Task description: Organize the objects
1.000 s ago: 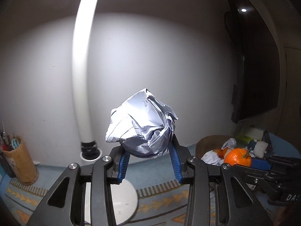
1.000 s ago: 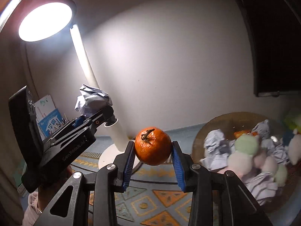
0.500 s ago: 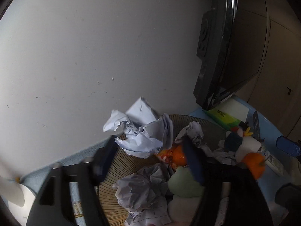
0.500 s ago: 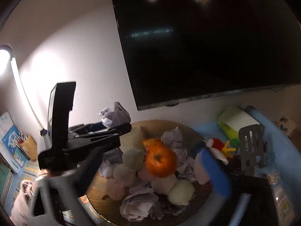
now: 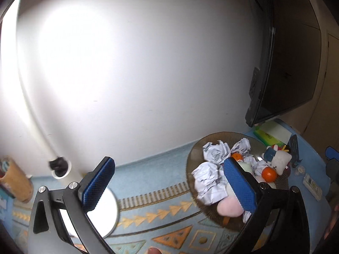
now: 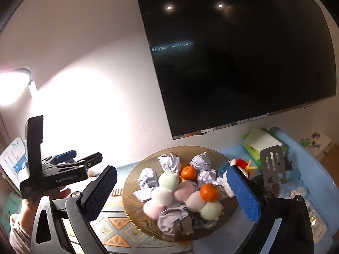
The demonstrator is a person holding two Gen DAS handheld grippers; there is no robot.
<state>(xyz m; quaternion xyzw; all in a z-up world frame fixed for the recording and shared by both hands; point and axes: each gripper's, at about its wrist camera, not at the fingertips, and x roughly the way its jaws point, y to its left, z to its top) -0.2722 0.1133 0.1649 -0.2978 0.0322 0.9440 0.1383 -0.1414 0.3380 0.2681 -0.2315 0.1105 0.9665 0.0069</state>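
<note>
A brown ribbed glass bowl (image 6: 131, 182) on the blue patterned mat holds several crumpled paper balls (image 6: 170, 162), pastel soft balls (image 6: 169, 181) and two oranges (image 6: 209, 192). My right gripper (image 6: 171, 170) hangs above and in front of the bowl, open, with nothing between its blue pads. In the left wrist view the bowl (image 5: 190, 163) sits to the right, with a paper ball (image 5: 216, 151) and an orange (image 5: 269, 173) in it. My left gripper (image 5: 168, 162) is open and empty, left of the bowl. A hand holds it at the left of the right wrist view (image 6: 84, 156).
A white lamp base (image 5: 101, 211) and a pen holder (image 5: 14, 180) stand to the left. A dark TV (image 6: 243, 63) hangs on the wall behind. A tissue box (image 6: 262, 144), a slotted spatula (image 6: 273, 165), a plush toy (image 5: 277, 160) and a remote (image 5: 313, 186) lie right of the bowl.
Both grippers swung over to the bowl and opened. The left one let go of its paper ball and the right one its orange; both now lie in the bowl.
</note>
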